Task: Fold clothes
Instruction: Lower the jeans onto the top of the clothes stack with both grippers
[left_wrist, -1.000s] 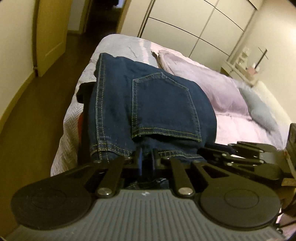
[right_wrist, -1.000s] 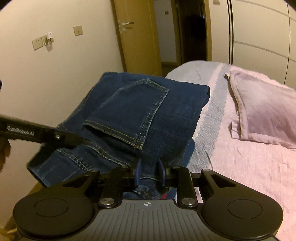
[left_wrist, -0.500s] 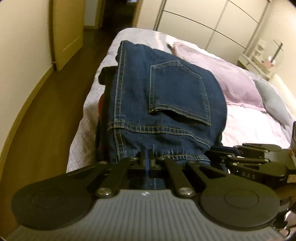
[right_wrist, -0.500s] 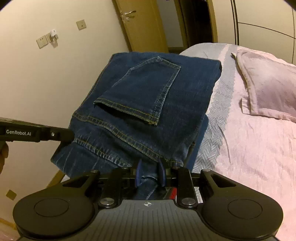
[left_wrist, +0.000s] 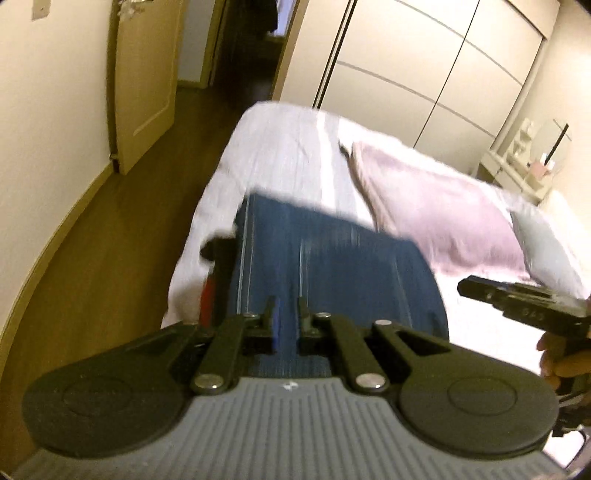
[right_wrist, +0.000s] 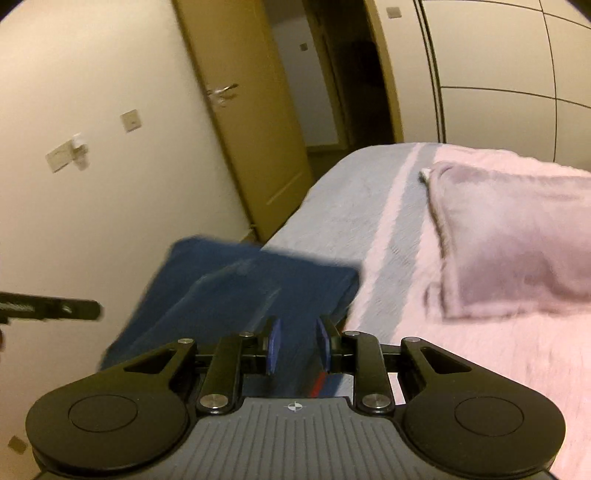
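Both grippers stood parted — left gripper (left_wrist: 286, 314), right gripper (right_wrist: 297, 341) — holding nothing. Folded jeans (left_wrist: 332, 273) lay at twelve o'clock on the bed (left_wrist: 288, 147), atop darker items. Fold looked complete; pillow (left_wrist: 436, 206) beyond.

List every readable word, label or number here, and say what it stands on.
None reads clearly.
Right hand-held gripper, side marking, left wrist view: blurred, unreadable.
Left hand-held gripper, side lettering, right wrist view: blurred, unreadable.
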